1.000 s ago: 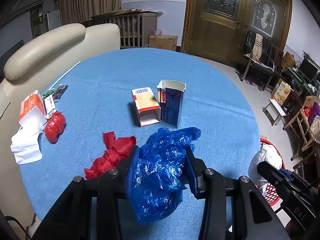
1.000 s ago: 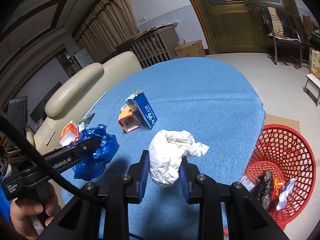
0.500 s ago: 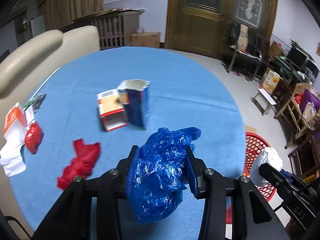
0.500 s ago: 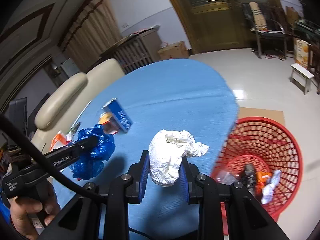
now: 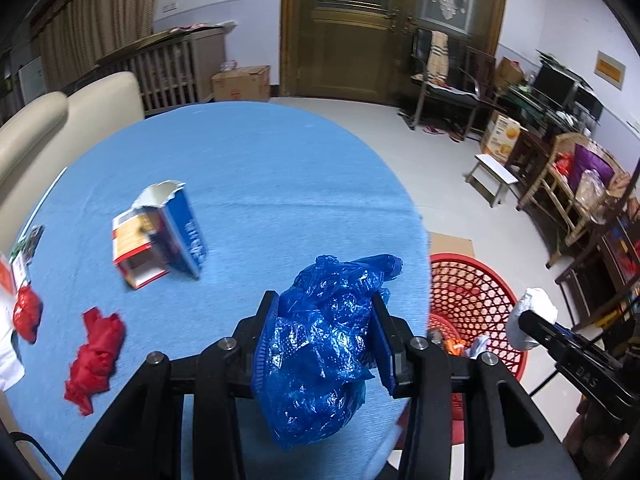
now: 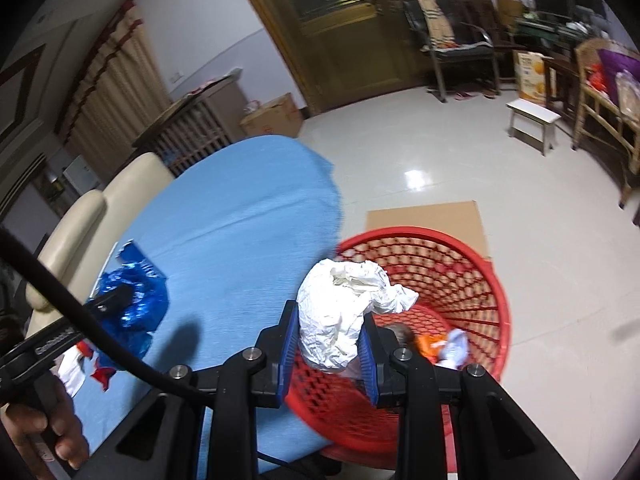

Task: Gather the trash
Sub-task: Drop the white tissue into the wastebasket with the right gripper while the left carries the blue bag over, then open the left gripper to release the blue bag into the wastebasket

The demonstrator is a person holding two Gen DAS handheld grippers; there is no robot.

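Table: round top under a blue cloth (image 5: 248, 184), filling the left and centre of the left wrist view; its right edge curves down beside the basket.
Sofa: cream padded back (image 5: 48, 128) along the upper left, behind the table.
Floor: pale glossy tile (image 6: 420, 152), with a flat sheet of brown cardboard (image 6: 424, 216) lying under the far side of the basket.
Room, far wall: dark wooden double door (image 5: 392, 24) with patterned glass, upper centre; a brown carton (image 5: 240, 82) at its left foot.
Room, right side: chairs, a small white stool (image 5: 494, 172) and cluttered wicker shelving, partly blurred.
Basket: red lattice plastic basket (image 6: 472, 280) on the floor at lower right, just beside the table edge; a few scraps of rubbish lie in its bottom.
Trash left on cloth: torn blue carton (image 5: 184, 228) standing against an open red-and-white box (image 5: 134, 248), centre left; crumpled red wrapper (image 5: 96, 356), lower left; a second red lump (image 5: 26, 312) at the left edge.
Left gripper (image 5: 324, 340): jaws partly closed, clamped on a crumpled blue plastic bag (image 5: 324, 352), bottom centre, above the cloth near the table's right edge.
Right gripper (image 6: 330, 344): jaws narrowly set, clamped on a crumpled white paper wad (image 6: 340, 312), bottom centre, above the near rim of the basket.
Hand: a person's hand (image 6: 44, 428) on the left gripper's handle, lower left corner of the right wrist view.
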